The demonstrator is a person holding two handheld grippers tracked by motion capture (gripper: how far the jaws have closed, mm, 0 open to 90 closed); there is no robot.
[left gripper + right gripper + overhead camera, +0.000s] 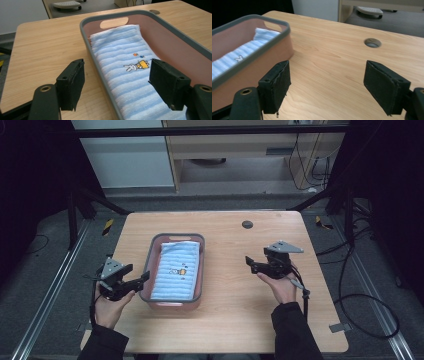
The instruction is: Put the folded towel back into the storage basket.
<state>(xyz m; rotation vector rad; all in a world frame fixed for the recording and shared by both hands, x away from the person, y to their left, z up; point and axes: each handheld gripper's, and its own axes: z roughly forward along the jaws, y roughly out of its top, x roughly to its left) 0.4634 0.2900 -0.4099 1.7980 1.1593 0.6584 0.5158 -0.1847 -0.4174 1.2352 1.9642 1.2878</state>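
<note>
Nearest the person, the left gripper [141,280] sits at the near-left corner of the basket [147,265], its jaws spread wide with nothing between the pads. In the left gripper view those jaws straddle the basket's grey rim [100,70], one pad over the bare counter [45,47], the other above the towel [125,75] without touching it. That reads as a gripper clear of its load rather than reaching for it.

To the right, well apart from the basket, the right gripper [248,262] points left toward it, jaws likewise spread and empty over open wood [324,67]; it seems parked clear of the work.

Between them, in the middle of the counter, the folded blue-striped towel lies flat inside the pink basket, rabbit print up, running lengthways and covering most of the floor, so the placing looks done.

Farther back, a round cable hole [247,224] sits near the counter's far edge.
</note>
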